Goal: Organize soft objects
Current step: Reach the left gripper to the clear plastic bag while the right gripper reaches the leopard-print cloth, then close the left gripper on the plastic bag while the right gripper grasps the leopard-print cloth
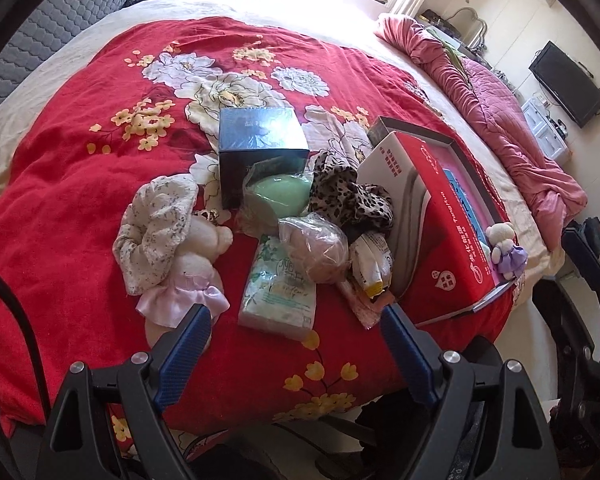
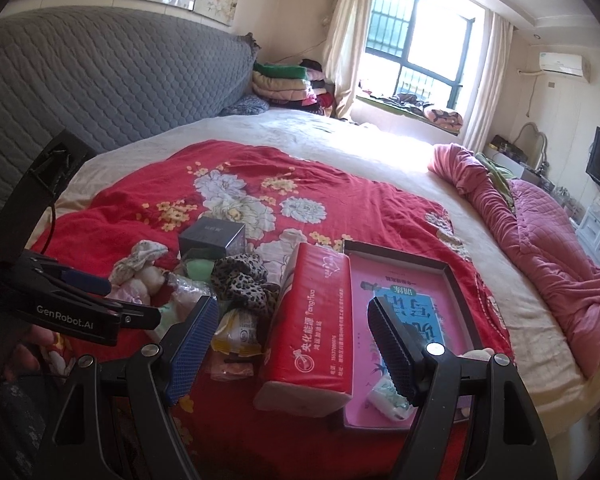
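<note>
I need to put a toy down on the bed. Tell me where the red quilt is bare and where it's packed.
Bare: the red quilt left of the floral scrunchie, and the flowered stretch beyond the dark box. Also a strip at the near edge, between the open left gripper and the tissue pack. Crowded: from the white plush bear across to the red tissue box.

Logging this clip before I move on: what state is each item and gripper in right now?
left gripper: open, empty, above the blanket.
right gripper: open, empty.
red tissue pack: lying against the tray's edge.
tray: open, holding a small plush and a small packet.
purple-dress plush: inside the tray's corner.
pink-dress plush: lying on the blanket.
leopard scrunchie: loose in the pile.
dark box: closed.
</note>
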The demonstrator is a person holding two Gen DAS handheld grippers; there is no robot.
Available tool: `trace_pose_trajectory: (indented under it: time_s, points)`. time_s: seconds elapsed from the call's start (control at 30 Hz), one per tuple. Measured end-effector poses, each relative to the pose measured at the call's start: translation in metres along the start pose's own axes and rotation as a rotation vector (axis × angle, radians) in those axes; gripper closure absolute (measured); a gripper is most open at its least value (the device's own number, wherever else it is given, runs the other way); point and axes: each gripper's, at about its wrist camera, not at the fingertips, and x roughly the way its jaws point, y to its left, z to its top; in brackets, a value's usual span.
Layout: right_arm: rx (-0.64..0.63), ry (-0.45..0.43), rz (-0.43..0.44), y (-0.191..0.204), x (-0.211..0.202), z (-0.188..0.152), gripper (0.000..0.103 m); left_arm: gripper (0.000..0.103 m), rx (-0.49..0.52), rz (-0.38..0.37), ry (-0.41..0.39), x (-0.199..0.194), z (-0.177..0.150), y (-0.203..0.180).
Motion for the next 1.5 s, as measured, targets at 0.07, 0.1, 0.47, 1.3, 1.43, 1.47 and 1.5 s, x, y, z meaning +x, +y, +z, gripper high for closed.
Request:
trace_pose_trajectory:
  time_s: [0.07, 0.1, 0.47, 1.3, 1.43, 1.47, 1.5]
  points:
    - [-0.019, 0.000, -0.002, 0.003, 0.003, 0.000, 0.025, 0.017, -0.004, -0.005, 0.008, 0.006, 0.004, -0.002]
    - [-0.025, 0.002, 0.002, 0.004, 0.005, 0.000, 0.025, 0.017, -0.004, -0.012, 0.008, 0.009, 0.007, -0.002]
    - [-0.153, 0.075, 0.010, 0.015, 0.041, -0.003, 0.025, 0.018, -0.051, -0.072, 0.057, 0.046, 0.030, 0.001]
    - [-0.515, 0.186, 0.023, 0.048, 0.142, 0.012, 0.025, 0.060, -0.107, -0.280, -0.002, 0.040, 0.037, 0.034]
    - [-0.601, 0.205, 0.040, 0.056, 0.158, 0.013, 0.026, 0.060, -0.096, -0.285, -0.025, 0.027, 0.033, 0.041]
    - [-0.623, 0.213, 0.043, 0.060, 0.162, 0.013, 0.027, 0.060, -0.091, -0.283, -0.027, 0.025, 0.034, 0.043]
    - [-0.641, 0.226, 0.047, 0.064, 0.166, 0.011, 0.030, 0.060, -0.086, -0.279, -0.031, 0.024, 0.034, 0.044]
